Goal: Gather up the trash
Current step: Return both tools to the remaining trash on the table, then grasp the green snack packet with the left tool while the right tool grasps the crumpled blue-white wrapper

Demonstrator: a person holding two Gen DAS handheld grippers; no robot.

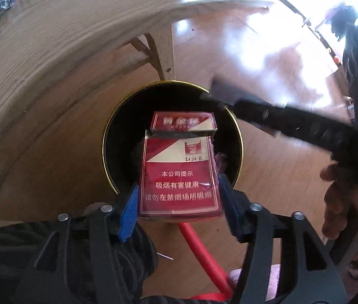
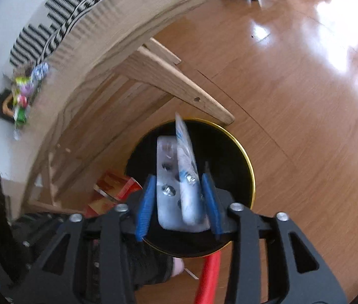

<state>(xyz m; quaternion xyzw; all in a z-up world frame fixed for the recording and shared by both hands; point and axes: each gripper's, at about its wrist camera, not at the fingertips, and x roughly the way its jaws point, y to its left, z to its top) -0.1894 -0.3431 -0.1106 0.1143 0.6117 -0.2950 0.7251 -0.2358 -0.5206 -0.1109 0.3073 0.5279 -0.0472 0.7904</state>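
Jaws open: left gripper's (image 1: 179,182) around loose pack (image 1: 176,162), right gripper's (image 2: 178,176) around blisters (image 2: 168,195), above bin (image 1: 123,131).

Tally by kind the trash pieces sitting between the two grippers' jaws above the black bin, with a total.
Red cigarette pack: 1
Silver blister pack: 1
White-and-blue packet: 1
Total: 3

A home room — wooden floor (image 2: 305,101), wooden table (image 2: 118,33), striped cloth (image 2: 60,7).
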